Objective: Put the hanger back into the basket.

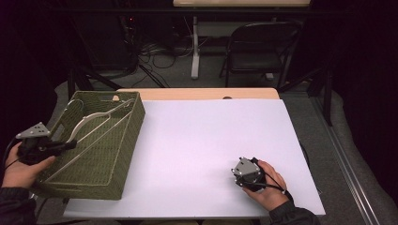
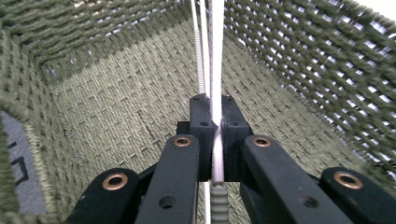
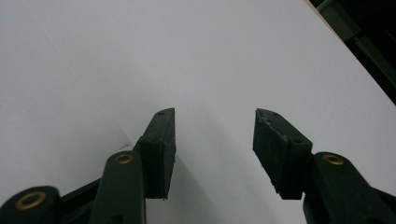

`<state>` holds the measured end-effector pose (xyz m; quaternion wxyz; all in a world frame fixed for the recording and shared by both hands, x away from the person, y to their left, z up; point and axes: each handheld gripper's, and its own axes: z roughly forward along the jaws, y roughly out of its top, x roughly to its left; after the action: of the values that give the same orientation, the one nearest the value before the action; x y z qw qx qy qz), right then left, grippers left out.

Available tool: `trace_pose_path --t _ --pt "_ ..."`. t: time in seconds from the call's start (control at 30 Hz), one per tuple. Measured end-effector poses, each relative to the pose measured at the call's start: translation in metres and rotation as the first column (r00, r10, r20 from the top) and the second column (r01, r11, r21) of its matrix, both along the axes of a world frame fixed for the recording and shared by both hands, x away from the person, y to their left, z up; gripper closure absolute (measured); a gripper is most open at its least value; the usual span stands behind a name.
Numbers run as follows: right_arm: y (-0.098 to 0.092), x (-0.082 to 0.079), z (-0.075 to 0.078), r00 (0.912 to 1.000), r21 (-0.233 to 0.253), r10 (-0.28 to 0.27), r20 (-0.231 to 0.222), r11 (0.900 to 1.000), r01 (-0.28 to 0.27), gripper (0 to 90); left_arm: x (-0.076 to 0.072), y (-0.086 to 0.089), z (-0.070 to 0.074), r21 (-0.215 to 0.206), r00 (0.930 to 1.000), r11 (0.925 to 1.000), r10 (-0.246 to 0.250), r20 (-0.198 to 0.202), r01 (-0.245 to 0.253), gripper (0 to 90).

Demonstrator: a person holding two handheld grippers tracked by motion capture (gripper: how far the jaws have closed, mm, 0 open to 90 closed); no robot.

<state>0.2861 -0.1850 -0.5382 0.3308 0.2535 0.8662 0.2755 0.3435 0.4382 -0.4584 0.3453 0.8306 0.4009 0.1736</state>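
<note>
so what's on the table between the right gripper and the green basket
Nothing: in the high view the white table top is bare between the right gripper and the green basket, which holds a white hanger.

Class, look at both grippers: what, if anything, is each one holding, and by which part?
The left gripper is shut on a white clothes hanger, gripping one sloping arm inside the green woven basket. The right gripper is open, holding nothing.

White clothes hanger (image 1: 91, 129) lies slanted inside the green woven basket (image 1: 126, 154) at the table's left, hook toward the far end, one arm pinched between the left gripper's (image 2: 213, 116) closed jaws.
</note>
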Motion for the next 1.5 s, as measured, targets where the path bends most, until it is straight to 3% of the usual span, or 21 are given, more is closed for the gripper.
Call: trace_pose_path --t 0.07,0.27,0.57,0.6,0.73,0.87,0.93,1.07,1.2,1.3,1.4,1.5 --pt "-0.001 0.000 -0.001 1.0000 0.003 0.003 0.004 1.000 -0.003 49.1 0.004 -0.003 -0.007 0.026 0.9995 0.9997 -0.001 -0.031 0.002 87.3" --pt "-0.001 0.001 -0.001 1.0000 0.002 0.003 0.003 1.000 -0.003 49.2 0.006 -0.005 -0.011 0.049 0.9996 0.9988 0.001 -0.029 0.000 87.2" --pt "0.000 -0.001 0.002 0.9999 -0.021 -0.004 -0.009 1.000 0.004 49.1 0.008 -0.007 -0.017 0.131 0.9967 0.9911 0.032 -0.075 -0.022 85.1" --pt "0.000 0.000 0.001 0.9999 0.000 0.005 0.009 1.000 -0.005 49.1 0.008 -0.007 -0.017 0.129 0.9969 0.9913 0.036 -0.069 -0.027 84.5" --pt "0.000 -0.001 0.001 0.9999 -0.001 0.007 0.009 1.000 -0.006 49.1 0.007 -0.002 -0.013 0.097 0.9965 0.9929 0.072 -0.041 -0.068 82.4" --pt "0.000 -0.001 0.001 0.9999 -0.001 0.006 0.009 1.000 -0.006 49.0 0.006 0.000 -0.012 0.092 0.9954 0.9919 0.091 -0.031 -0.088 77.2" --pt "0.000 -0.001 0.001 1.0000 -0.003 0.002 0.009 1.000 -0.002 48.9 0.006 0.001 -0.011 0.083 0.9933 0.9904 0.113 -0.023 -0.111 67.9" --pt "0.000 -0.002 0.001 1.0000 -0.009 -0.003 0.008 1.000 0.003 48.7 0.002 0.006 -0.003 0.026 0.9857 0.9855 0.167 0.023 -0.168 62.6" --pt "0.000 -0.001 0.001 0.9999 0.007 0.007 0.011 1.000 -0.007 48.1 0.000 0.011 0.007 0.065 0.9638 0.9627 0.259 0.066 -0.263 57.2" --pt "0.001 -0.002 0.002 1.0000 0.004 0.002 0.007 1.000 -0.002 48.0 -0.001 0.015 0.011 0.059 0.9524 0.9525 0.294 0.082 -0.299 54.0" --pt "0.000 -0.002 0.003 1.0000 0.000 0.000 0.007 1.000 0.000 47.9 -0.004 0.016 0.013 0.033 0.9519 0.9535 0.296 0.078 -0.300 50.1" --pt "0.000 -0.001 0.003 0.9999 0.014 0.003 0.016 1.000 -0.003 47.5 -0.009 0.013 0.015 -0.004 0.9512 0.9560 0.292 0.099 -0.293 45.8"
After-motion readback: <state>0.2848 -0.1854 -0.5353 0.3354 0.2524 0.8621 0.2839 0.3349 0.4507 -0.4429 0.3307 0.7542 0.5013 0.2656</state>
